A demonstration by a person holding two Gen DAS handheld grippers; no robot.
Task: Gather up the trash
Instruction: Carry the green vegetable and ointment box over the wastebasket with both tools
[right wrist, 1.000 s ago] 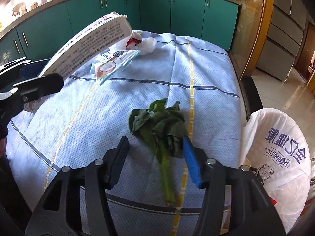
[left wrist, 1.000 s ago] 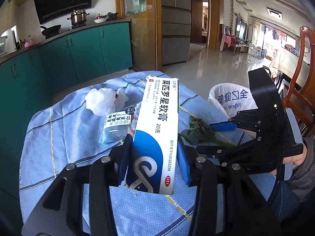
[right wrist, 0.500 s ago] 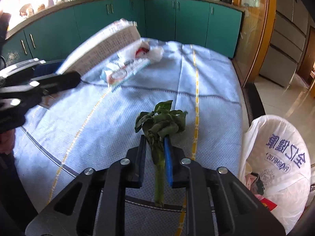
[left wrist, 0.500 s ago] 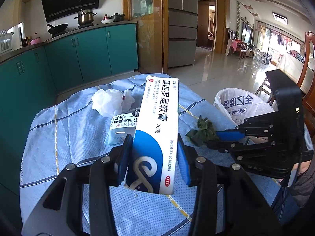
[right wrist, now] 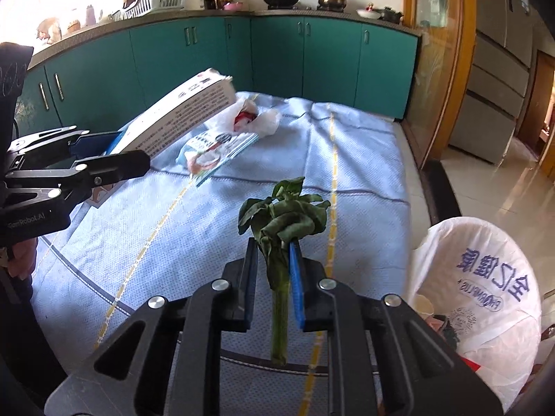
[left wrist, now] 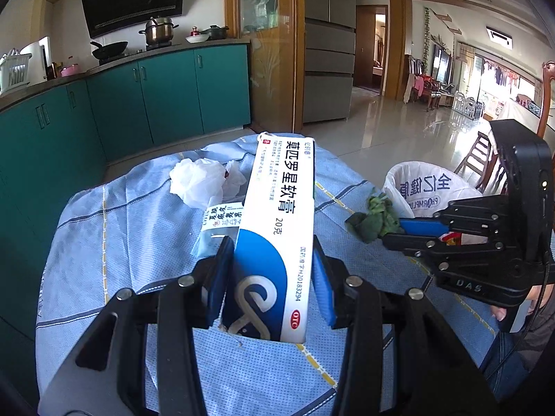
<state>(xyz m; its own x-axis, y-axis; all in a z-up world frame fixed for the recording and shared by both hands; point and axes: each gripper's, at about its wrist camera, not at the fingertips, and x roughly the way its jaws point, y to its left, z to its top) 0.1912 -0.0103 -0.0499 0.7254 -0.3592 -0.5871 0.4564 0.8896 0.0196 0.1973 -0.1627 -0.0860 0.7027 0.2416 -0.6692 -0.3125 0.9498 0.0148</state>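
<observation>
Left gripper (left wrist: 270, 277) clamped on box (left wrist: 277, 228); right gripper (right wrist: 272, 277) pinching greens (right wrist: 282, 222) by the stem, bag (right wrist: 485, 277) just right of it.

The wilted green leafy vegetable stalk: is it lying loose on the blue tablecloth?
No: the wilted green leafy vegetable stalk is clamped between the right gripper's jaws, raised off the blue checked tablecloth.
</observation>
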